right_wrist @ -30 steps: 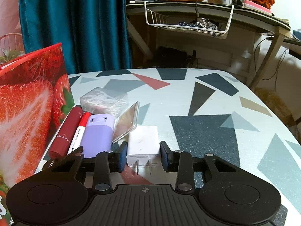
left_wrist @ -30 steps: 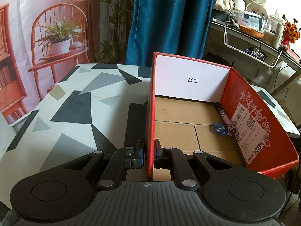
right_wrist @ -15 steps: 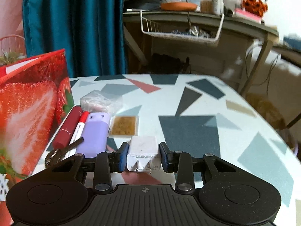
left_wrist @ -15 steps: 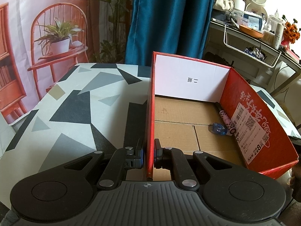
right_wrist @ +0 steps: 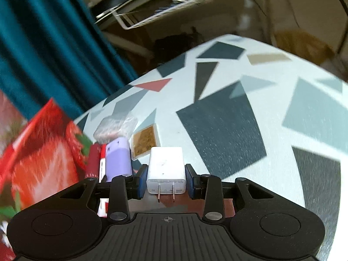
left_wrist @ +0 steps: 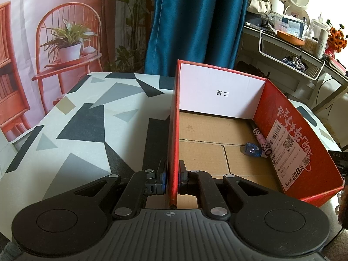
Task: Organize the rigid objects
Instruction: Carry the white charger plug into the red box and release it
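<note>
My left gripper (left_wrist: 173, 177) is shut on the left wall of the red cardboard box (left_wrist: 173, 130), one finger outside and one inside. In the box lie a checkered pen (left_wrist: 261, 140) and a small blue object (left_wrist: 252, 150) by the right wall. My right gripper (right_wrist: 166, 178) is shut on a white plug charger (right_wrist: 166, 167) and holds it tilted above the table. Below on the table lie a purple case (right_wrist: 118, 159), a red tube (right_wrist: 92, 159), a red-and-white marker (right_wrist: 102, 164), a clear flat case (right_wrist: 144, 140) and a clear plastic box (right_wrist: 116, 125). The box's strawberry-printed outside (right_wrist: 41, 152) is at left.
The table has a white cloth with grey and black shapes (left_wrist: 87, 119). Behind it hang a blue curtain (left_wrist: 191, 21) and a printed backdrop. A cluttered desk with a wire basket (left_wrist: 289, 61) stands at the back right.
My right gripper has lifted the charger off the table and tilted, with the view swinging and blurring. The left gripper holds still on the box wall.
</note>
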Available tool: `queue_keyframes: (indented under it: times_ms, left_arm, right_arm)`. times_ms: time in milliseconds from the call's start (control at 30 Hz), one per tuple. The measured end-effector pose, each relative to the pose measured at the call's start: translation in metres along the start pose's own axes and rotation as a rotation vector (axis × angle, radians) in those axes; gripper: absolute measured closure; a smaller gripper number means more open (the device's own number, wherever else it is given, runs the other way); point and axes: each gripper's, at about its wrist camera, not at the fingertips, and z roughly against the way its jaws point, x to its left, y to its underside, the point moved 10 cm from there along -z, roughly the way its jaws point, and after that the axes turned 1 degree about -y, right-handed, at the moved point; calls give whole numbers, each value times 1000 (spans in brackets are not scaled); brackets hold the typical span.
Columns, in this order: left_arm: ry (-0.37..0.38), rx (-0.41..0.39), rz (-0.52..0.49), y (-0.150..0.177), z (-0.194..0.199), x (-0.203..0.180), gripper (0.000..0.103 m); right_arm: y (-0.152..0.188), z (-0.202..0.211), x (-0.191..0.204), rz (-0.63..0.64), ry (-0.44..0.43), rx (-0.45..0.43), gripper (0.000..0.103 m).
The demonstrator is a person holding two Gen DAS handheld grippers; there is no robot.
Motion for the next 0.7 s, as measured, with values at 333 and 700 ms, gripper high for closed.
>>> queue_keyframes:
  times_ms: [333,700]
  left_arm:
    - [0,0,0,0,0,0,93]
    - [3,-1,2,0,0,0,93]
  right_arm:
    - [-17,13,52,-60,-181,-25,71]
    - [-53,37,124,-115,-382,-83,71]
